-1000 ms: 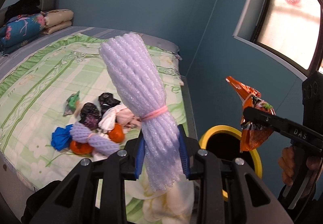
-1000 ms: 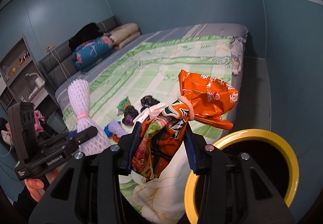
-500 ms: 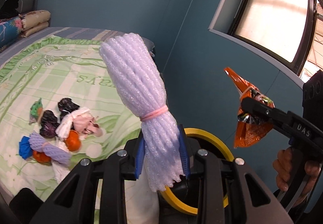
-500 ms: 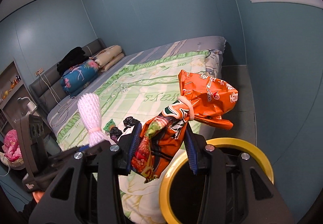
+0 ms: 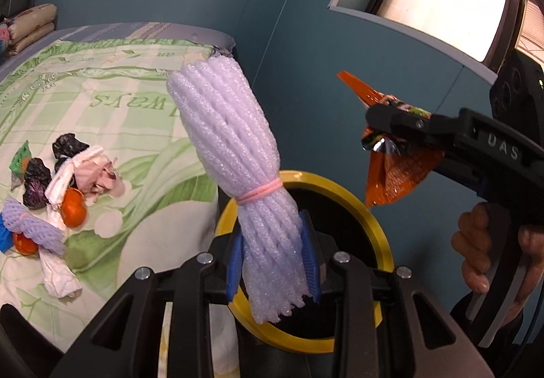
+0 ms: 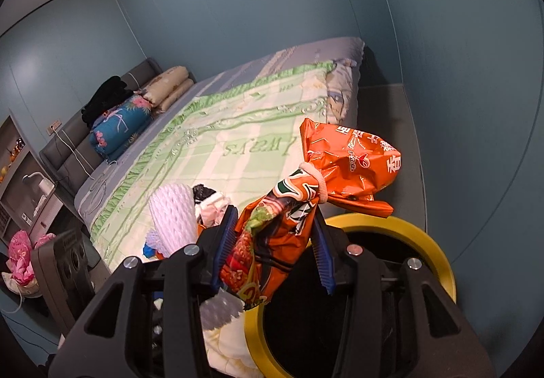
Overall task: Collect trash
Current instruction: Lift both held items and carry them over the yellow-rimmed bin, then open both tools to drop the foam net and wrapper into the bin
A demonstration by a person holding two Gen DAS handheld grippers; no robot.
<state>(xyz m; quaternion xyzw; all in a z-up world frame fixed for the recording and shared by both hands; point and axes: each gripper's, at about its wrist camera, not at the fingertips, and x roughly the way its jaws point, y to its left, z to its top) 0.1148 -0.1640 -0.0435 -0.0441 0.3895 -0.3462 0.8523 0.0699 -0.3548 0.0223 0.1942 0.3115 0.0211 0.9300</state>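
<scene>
My left gripper [image 5: 272,262] is shut on a white foam net bundle [image 5: 234,157] tied with a pink band, held over the yellow-rimmed trash bin [image 5: 374,228]. My right gripper [image 6: 272,255] is shut on an orange snack wrapper [image 6: 346,167] tied with a white band, above the same bin's yellow rim [image 6: 431,248]. In the left wrist view the right gripper [image 5: 377,122] holds the wrapper [image 5: 394,174] just right of the bin. The foam bundle also shows in the right wrist view [image 6: 173,221].
A bed with a green patterned cover [image 5: 112,95] lies left of the bin. A pile of trash [image 5: 61,187] sits on it: black bags, white cloth, orange pieces, another foam net. Blue walls [image 5: 299,37] stand close behind the bin. Pillows [image 6: 146,99] lie at the headboard.
Both grippers have swung right, away from the bed and over the bin. The bin now sits under both held items. Both grips are unchanged.
</scene>
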